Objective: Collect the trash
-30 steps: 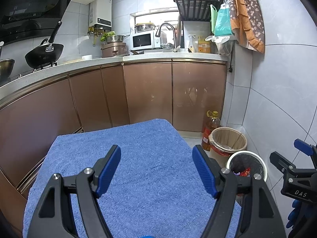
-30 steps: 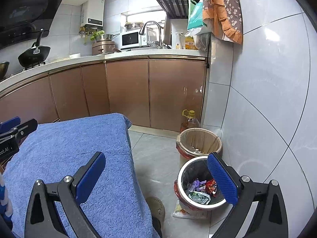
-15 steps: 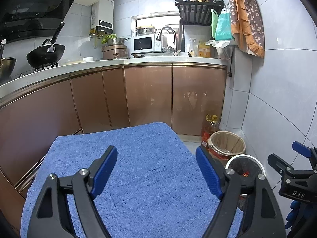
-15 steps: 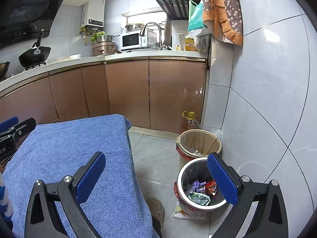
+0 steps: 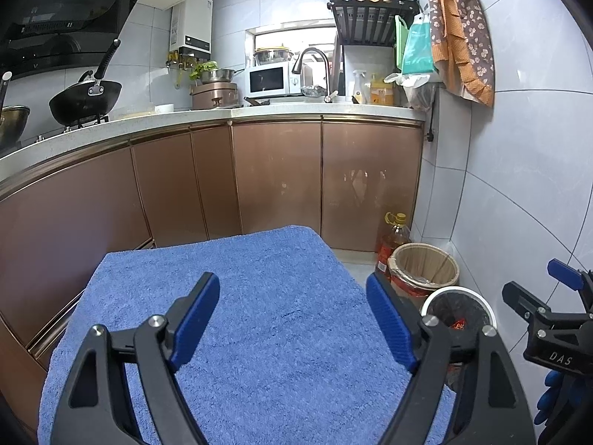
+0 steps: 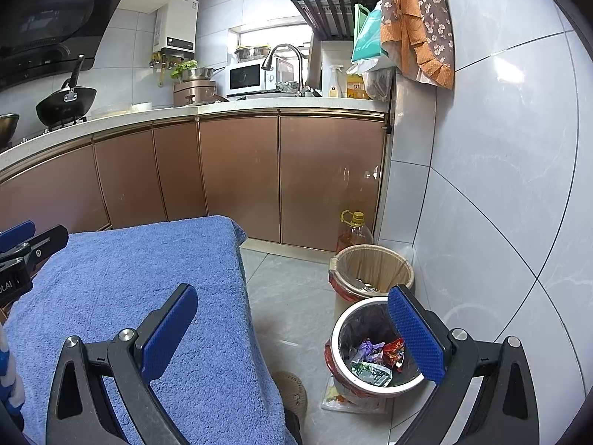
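- Two grippers, both mine, hang over the blue towel (image 5: 259,296) that covers the table; nothing lies on the part of the towel I can see.
- My left gripper (image 5: 292,319) is spread wide above the middle of the towel and carries nothing.
- My right gripper (image 6: 292,330) is likewise spread wide and bare, one finger over the towel's right edge, the other over the bin.
- The trash (image 6: 374,356), a heap of bright wrappers, sits at the bottom of the white-rimmed bin (image 6: 335,337) on the floor, just right of the table.
- A second bin (image 6: 370,259), lined with a tan bag, stands just behind it against the wall, with an oil bottle (image 6: 354,233) beside that.
- I judge the collecting all but done: no stray piece shows on towel or floor, though a flat packet (image 6: 348,400) peeks from under the bin's base.
- Next, I would scan for leftovers; if that packet counts, my right gripper must dip low and pinch its free edge.
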Demonstrator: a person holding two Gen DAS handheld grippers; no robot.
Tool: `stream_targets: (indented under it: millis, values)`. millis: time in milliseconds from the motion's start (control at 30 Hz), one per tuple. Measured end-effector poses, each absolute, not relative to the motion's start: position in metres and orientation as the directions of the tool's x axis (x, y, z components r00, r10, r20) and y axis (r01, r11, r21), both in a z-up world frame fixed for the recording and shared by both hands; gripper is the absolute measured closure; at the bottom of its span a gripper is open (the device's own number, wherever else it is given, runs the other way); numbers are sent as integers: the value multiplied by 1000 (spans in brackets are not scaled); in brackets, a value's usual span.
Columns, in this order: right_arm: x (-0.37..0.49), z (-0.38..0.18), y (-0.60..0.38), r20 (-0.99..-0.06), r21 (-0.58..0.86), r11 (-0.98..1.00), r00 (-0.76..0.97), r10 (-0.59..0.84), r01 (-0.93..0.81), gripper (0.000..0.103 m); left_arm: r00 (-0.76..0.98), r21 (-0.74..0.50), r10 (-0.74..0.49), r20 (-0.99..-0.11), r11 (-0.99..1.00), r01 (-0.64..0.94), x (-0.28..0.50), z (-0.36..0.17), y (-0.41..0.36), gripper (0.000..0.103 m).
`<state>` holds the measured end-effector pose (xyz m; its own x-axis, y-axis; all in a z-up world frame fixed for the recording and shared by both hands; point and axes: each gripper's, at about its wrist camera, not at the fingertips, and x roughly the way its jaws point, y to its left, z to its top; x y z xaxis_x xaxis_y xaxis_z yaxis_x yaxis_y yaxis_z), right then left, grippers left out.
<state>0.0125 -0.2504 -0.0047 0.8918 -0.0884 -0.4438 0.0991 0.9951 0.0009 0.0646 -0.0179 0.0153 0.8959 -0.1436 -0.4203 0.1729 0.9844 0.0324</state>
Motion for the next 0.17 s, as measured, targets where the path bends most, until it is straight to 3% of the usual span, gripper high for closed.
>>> stream_targets:
  millis: [167]
  values:
    - [13,-4,-251,-442,1,995,893,-89,100,0,893,34,-142,-426,984,173,65,15,-18,23]
